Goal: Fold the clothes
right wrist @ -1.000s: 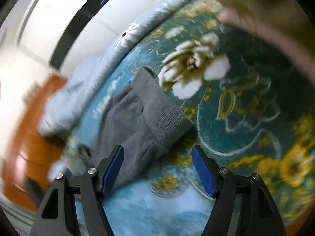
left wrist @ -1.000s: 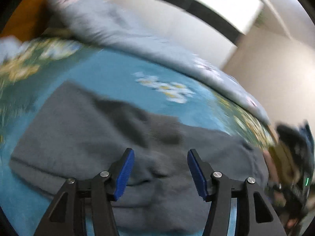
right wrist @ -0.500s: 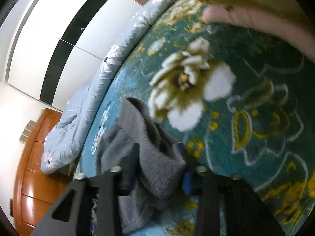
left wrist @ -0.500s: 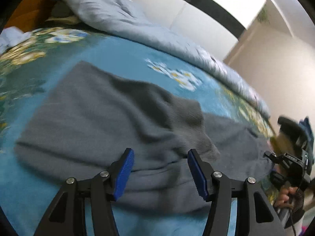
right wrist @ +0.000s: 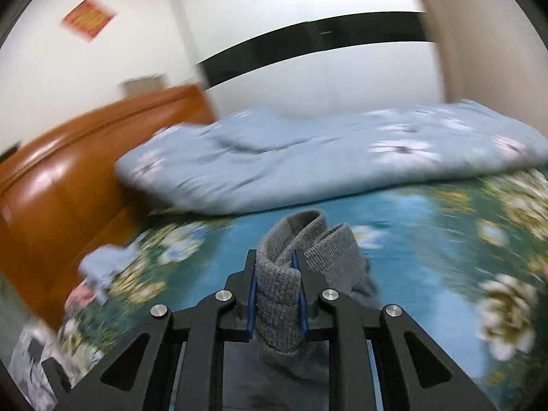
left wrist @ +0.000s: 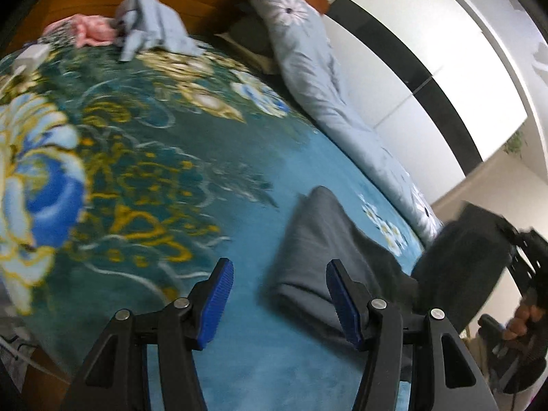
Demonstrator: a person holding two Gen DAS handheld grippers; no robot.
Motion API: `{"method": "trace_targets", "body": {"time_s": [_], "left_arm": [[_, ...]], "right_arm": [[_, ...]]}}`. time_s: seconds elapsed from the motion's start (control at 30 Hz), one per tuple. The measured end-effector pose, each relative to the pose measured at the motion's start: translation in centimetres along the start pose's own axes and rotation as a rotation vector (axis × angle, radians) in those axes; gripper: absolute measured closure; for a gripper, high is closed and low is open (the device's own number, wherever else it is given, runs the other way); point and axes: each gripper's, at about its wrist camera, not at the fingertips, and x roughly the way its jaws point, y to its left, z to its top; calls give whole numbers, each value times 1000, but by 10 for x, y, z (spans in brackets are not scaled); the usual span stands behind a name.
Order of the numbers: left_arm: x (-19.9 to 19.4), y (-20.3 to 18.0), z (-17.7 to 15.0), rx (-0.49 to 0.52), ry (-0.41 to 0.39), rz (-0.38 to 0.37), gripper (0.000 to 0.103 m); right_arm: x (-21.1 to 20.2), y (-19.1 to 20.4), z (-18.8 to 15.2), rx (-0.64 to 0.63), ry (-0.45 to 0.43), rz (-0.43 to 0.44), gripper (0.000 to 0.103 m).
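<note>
A grey knitted garment (left wrist: 318,257) lies partly folded on the blue floral bedspread (left wrist: 144,157), at the right of the left wrist view. My left gripper (left wrist: 279,299) hangs open over its left edge, and nothing sits between the blue pads. One end of the garment (left wrist: 462,257) is lifted up at the far right of that view. My right gripper (right wrist: 275,294) is shut on the garment's ribbed cuff (right wrist: 277,304), which bulges out in front of the jaws and hangs below them.
A pale blue flowered duvet (right wrist: 308,161) is bunched along the far side of the bed. An orange wooden headboard (right wrist: 68,171) stands at the left. Pink (left wrist: 94,30) and light blue (left wrist: 150,30) clothes lie near the headboard. A hand (left wrist: 524,318) shows at the right edge.
My right gripper has closed on the ribbed cuff and lifted it off the bed. My left gripper has swung left, so the garment now lies under its right finger.
</note>
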Motion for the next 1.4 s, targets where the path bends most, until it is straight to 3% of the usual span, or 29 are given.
{"method": "trace_targets", "body": {"time_s": [0.2,0.27,0.4,0.47,0.5,0.57,0.63,0.77,0.9,1.03,1.07,1.17,1.27,1.4], "left_arm": [[-1,18,-1,-25,11,13,42],[-1,23,-1,-32,16,16,42],[0,34,-2,-47,25,23,42],[5,30,-3,-45,34,-5,42],[9,26,-3,-40,41,-25,42],[19,12,-5,-14,66,-74,42],[29,-5,-9,23,92,-121,42],[54,-47,-19,116,160,-217,39],[80,-73,-30,156,211,-211,37],[85,-79,-32,140,168,-220,42],[85,-78,-30,129,155,-225,59],[86,-78,-26,121,126,-224,81],[73,-85,-20,128,57,-234,83],[42,-99,-5,244,-76,-205,83]], "right_arm": [[89,99,-86,-117,249,124,86],[107,118,-119,-151,321,130,86],[119,120,-154,-194,399,169,86],[107,118,-157,-233,380,202,84],[99,115,-153,-238,367,231,79],[83,105,-142,-226,326,268,61],[62,87,-129,-189,255,267,57],[36,17,-103,-17,134,138,54],[22,-49,-102,168,76,41,54],[21,-78,-108,249,73,22,54],[23,-79,-110,256,81,24,54],[29,-82,-113,276,100,41,54],[26,-82,-114,281,93,34,54],[26,-88,-116,298,82,27,54]]}}
